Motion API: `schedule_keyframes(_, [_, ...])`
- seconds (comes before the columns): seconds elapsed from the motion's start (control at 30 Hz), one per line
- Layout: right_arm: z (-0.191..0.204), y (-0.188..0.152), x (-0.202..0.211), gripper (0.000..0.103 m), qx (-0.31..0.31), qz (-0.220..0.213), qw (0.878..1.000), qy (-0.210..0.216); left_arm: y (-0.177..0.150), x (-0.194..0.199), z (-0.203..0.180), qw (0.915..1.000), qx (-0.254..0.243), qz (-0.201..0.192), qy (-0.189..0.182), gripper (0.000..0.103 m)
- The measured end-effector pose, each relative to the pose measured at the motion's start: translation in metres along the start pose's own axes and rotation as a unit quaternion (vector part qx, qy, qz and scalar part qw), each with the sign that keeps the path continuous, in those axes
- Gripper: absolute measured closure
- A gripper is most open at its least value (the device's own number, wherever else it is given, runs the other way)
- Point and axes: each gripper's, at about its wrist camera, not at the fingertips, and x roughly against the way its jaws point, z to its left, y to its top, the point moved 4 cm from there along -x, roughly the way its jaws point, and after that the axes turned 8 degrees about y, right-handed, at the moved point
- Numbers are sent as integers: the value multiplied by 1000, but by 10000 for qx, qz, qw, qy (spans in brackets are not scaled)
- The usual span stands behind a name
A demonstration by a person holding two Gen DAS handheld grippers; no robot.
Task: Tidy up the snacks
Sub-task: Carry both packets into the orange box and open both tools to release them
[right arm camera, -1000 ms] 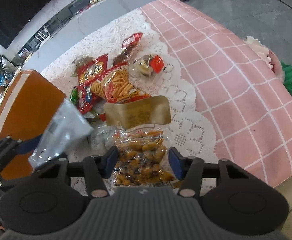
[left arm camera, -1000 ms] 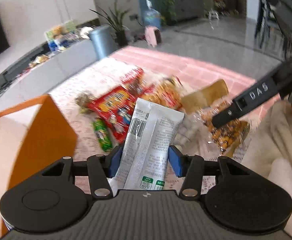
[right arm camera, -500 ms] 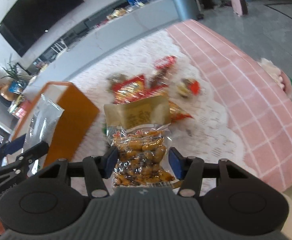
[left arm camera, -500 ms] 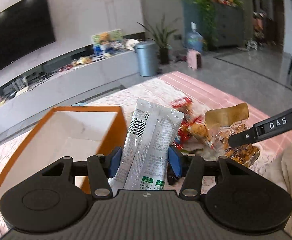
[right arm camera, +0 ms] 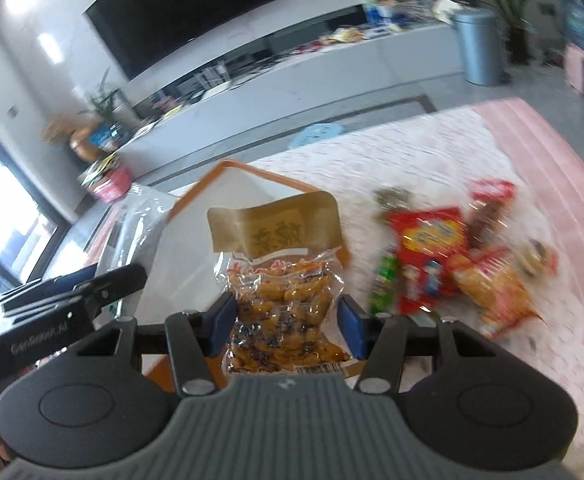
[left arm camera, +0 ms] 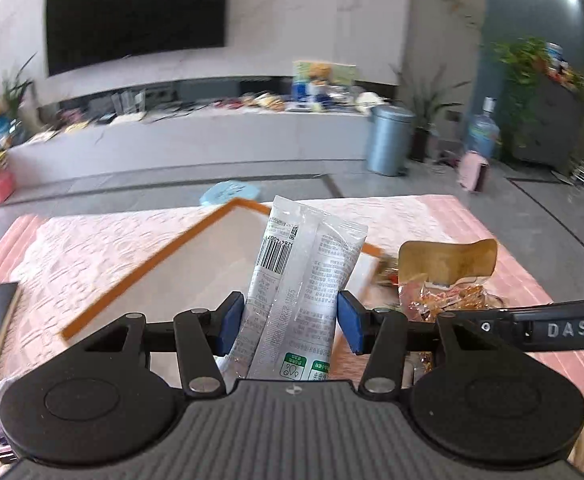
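Left gripper (left arm camera: 291,322) clamps white packet (left arm camera: 306,280), right gripper (right arm camera: 285,322) clamps peanut pack (right arm camera: 282,312) (both over orange box (left arm camera: 196,268)).

Glossy white plastic snack sachet (left arm camera: 300,280) between the left jaws, shiny clear vacuum pouch of brown nuts with matt tan paper header (right arm camera: 280,300) between the right jaws, smooth orange-rimmed white box (left arm camera: 196,268) beyond, rough cream lace cloth (left arm camera: 92,240) underneath

Left gripper (left arm camera: 290,322) and right gripper (right arm camera: 286,330) — side by side, both clamped.
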Motion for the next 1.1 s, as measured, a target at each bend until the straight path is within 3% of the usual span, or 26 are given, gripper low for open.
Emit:
schedule_keyframes(0.33, [69, 25, -73, 49, 1017, 520, 9932, 204, 9, -38, 57, 9961, 464, 694, 270, 45])
schedule_keyframes(0.53, [78, 24, -121, 49, 1448, 1067, 9836, 84, -7, -63, 73, 9901, 415, 1275, 423, 45])
schedule_keyframes(0.8, [87, 25, -166, 50, 1862, 1604, 9693, -66, -20, -92, 87, 9831, 374, 1719, 515, 46])
schedule_keyframes(0.87, [87, 23, -179, 56, 1905, 1813, 9647, -117, -23, -98, 88, 9816, 316, 1788, 586, 48])
schedule_keyframes(0.9, [85, 21, -183, 75, 1911, 1907, 9628, -131, -23, -100, 88, 9808, 308, 1835, 584, 51])
schedule_keyframes(0.93, [84, 18, -190, 91, 1873, 2077, 9600, -105, -25, -103, 87, 9799, 306, 1902, 521, 64])
schedule_keyframes(1.1, [76, 7, -214, 89, 1694, 2548, 9520, -70, -31, -115, 84, 9757, 111, 2096, 636, 67])
